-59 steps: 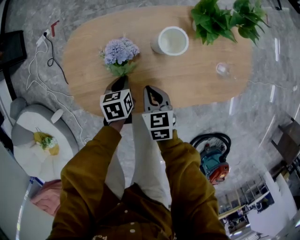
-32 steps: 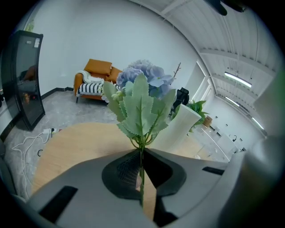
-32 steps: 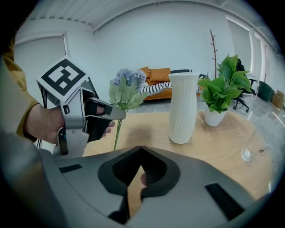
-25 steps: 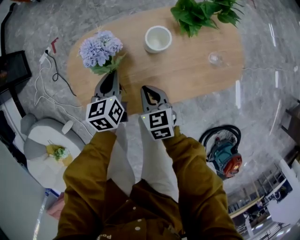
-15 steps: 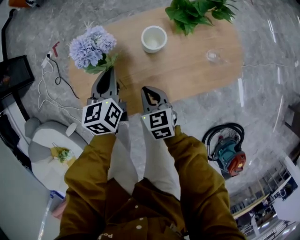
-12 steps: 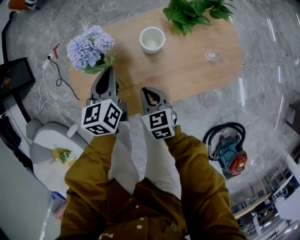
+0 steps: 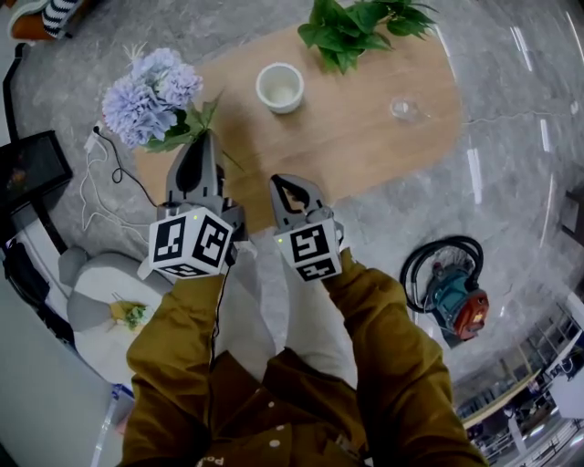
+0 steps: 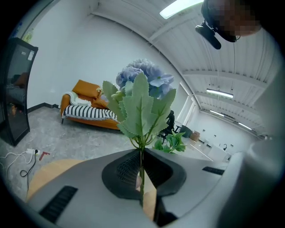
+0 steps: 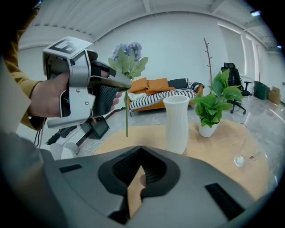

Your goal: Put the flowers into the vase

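Note:
A bunch of pale blue flowers [image 7: 146, 96] with green leaves is held up off the oval wooden table [image 7: 365, 137]. My left gripper [image 7: 203, 137] is shut on its thin green stem. In the left gripper view the stem [image 8: 141, 164] runs up between the closed jaws to the leaves and bloom [image 8: 144, 84]. The right gripper view shows the flowers [image 9: 128, 51] left of the tall white ribbed vase [image 9: 177, 124], the stem end hanging free. The vase [image 7: 279, 87] stands upright at the table's far middle. My right gripper [image 7: 276, 180] hovers over the near edge, shut and empty [image 9: 141, 148].
A potted green plant [image 7: 351, 23] and a small clear glass [image 7: 404, 109] stand on the table right of the vase. On the floor are white cables [image 7: 105, 160], a dark screen [image 7: 27, 169], a grey chair [image 7: 100, 292] and a teal vacuum [image 7: 452, 296].
My left gripper has risen with the flowers, carrying them up and to the left, clear of the table. The right gripper has lifted slightly.

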`<state>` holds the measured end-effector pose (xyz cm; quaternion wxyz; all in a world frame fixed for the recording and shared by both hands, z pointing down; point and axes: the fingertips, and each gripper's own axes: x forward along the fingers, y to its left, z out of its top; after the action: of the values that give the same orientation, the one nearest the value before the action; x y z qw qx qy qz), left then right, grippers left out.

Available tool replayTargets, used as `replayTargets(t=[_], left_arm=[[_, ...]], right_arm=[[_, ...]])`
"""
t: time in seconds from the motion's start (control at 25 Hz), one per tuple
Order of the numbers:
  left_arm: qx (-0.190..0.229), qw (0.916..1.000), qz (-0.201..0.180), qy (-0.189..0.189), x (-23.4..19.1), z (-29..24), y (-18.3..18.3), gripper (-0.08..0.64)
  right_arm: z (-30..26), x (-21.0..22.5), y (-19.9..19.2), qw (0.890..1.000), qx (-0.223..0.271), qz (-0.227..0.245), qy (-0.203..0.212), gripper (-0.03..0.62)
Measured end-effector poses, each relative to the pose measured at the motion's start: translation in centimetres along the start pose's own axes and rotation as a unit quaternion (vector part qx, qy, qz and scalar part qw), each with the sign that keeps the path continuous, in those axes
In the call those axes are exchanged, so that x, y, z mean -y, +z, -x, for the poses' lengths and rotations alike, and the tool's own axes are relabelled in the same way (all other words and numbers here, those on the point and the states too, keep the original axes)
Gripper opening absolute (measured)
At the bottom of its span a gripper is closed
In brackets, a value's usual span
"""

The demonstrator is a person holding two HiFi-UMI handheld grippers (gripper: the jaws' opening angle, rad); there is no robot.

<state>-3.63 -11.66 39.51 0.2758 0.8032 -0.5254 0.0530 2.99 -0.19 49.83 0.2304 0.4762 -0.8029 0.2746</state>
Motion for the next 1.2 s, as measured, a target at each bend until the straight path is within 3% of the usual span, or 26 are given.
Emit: replayTargets(t=[0.6,1.2], left_arm=[[0.036,0.9984,-0.024,-0.036,4.3,-0.6,3.9,0.023],[0.080,0.9937,-0.053,-0.057,8.7,-5.1,7.6,0.023]], right_arm=[[3.9,1.0,5.5,0.996,0.081,-0.032,-0.017,0.003],[5.3,4.0,7.0,0.994,0.100,-0.028,-0.017,0.003]])
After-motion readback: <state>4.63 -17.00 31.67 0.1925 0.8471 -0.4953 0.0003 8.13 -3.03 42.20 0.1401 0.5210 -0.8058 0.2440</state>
